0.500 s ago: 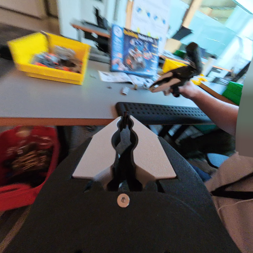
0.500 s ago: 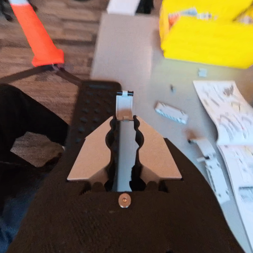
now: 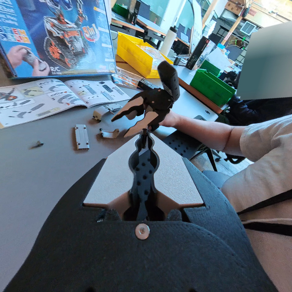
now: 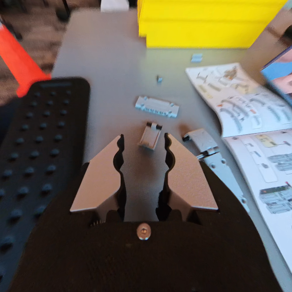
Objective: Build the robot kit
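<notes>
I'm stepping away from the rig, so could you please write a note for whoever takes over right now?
Left gripper: shut on a small black plastic pin at its tips.
Right gripper: open, empty, over a small grey plastic piece lying on the grey table.
Nearby on the table: a flat grey plastic plate, an open paper instruction booklet, a yellow plastic bin.

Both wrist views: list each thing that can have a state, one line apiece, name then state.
left gripper: shut on a small black pin.
small black pin: upright, pinched at the fingertips.
right gripper: open, empty.
small grey hinged piece: lying on the table, ahead of the open jaws.
instruction booklet: lying open.
flat grey plate: lying flat, apart from the other pieces.
</notes>
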A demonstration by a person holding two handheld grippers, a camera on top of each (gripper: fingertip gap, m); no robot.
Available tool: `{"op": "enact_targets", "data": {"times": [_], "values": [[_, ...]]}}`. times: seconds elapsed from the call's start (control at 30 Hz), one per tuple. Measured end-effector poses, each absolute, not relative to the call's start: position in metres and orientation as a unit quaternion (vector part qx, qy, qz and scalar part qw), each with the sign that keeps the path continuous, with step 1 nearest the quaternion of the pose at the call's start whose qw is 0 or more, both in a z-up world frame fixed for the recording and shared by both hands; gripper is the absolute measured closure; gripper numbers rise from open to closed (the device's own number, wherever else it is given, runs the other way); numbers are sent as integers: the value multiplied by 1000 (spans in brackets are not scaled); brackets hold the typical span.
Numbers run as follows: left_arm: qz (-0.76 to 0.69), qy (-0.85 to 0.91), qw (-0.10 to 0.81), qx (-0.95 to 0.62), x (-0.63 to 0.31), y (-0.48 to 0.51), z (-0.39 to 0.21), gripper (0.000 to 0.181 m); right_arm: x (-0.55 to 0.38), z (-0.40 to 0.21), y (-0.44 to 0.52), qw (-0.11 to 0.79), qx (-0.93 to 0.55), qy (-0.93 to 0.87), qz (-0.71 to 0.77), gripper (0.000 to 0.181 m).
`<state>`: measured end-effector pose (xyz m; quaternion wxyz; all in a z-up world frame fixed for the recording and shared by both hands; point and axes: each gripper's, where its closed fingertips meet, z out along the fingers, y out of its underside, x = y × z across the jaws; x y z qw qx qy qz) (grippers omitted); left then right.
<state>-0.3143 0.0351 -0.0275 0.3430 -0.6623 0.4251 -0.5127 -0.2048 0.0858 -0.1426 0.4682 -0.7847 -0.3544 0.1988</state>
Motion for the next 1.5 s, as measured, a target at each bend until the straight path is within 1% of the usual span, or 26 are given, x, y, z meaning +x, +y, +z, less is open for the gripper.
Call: {"op": "enact_targets", "data": {"times": [0.03, 0.1, 0.13, 0.2, 0.37, 0.57, 0.67, 0.77, 0.8, 0.83, 0.87, 1.0, 1.07, 1.2, 1.37, 1.4, 1.47, 1.5], "values": [[-517, 425, 341, -660, -308, 35, -27, 177, -199, -127, 88, 497, -775, -327, 214, 130], [-527, 419, 339, -657, -296, 35, -28, 176, -183, -103, 91, 558, -748, -278, 228, 137], [-535, 415, 335, -655, -291, 34, -29, 176, -177, -97, 92, 574, -739, -266, 231, 137], [-548, 409, 324, -654, -283, 31, -33, 176, -169, -88, 91, 590, -730, -242, 245, 133], [-545, 397, 318, -667, -286, 35, -51, 176, -167, -69, 85, 619, -704, -242, 251, 130], [-558, 366, 308, -678, -298, 46, -66, 176, -179, -101, 82, 556, -753, -285, 206, 135], [-562, 360, 301, -682, -300, 50, -71, 176, -196, -126, 76, 499, -775, -313, 229, 137], [-567, 362, 274, -687, -297, 47, -79, 176, -197, -146, 81, 452, -807, -308, 221, 139], [-567, 363, 265, -690, -295, 47, -83, 176, -199, -147, 81, 447, -807, -311, 229, 142], [-568, 364, 258, -692, -293, 47, -86, 176, -201, -148, 80, 440, -809, -311, 235, 149], [-569, 366, 251, -692, -291, 46, -88, 176, -200, -151, 81, 433, -815, -304, 236, 151], [-566, 383, 225, -694, -282, 45, -93, 176, -209, -157, 76, 402, -820, -317, 255, 152], [-562, 396, 215, -694, -278, 45, -92, 176, -212, -159, 73, 394, -818, -329, 257, 156], [-566, 409, 214, -684, -269, 50, -82, 176, -216, -149, 68, 406, -798, -338, 290, 157], [-564, 415, 194, -686, -260, 58, -86, 176, -196, -147, 79, 417, -807, -315, 273, 156], [-567, 415, 187, -686, -259, 58, -86, 176, -198, -146, 79, 413, -805, -316, 285, 157], [-570, 414, 184, -686, -259, 57, -85, 176, -199, -156, 76, 381, -817, -319, 293, 167], [-568, 413, 186, -688, -260, 57, -85, 176, -199, -163, 75, 365, -826, -320, 286, 168]]}}
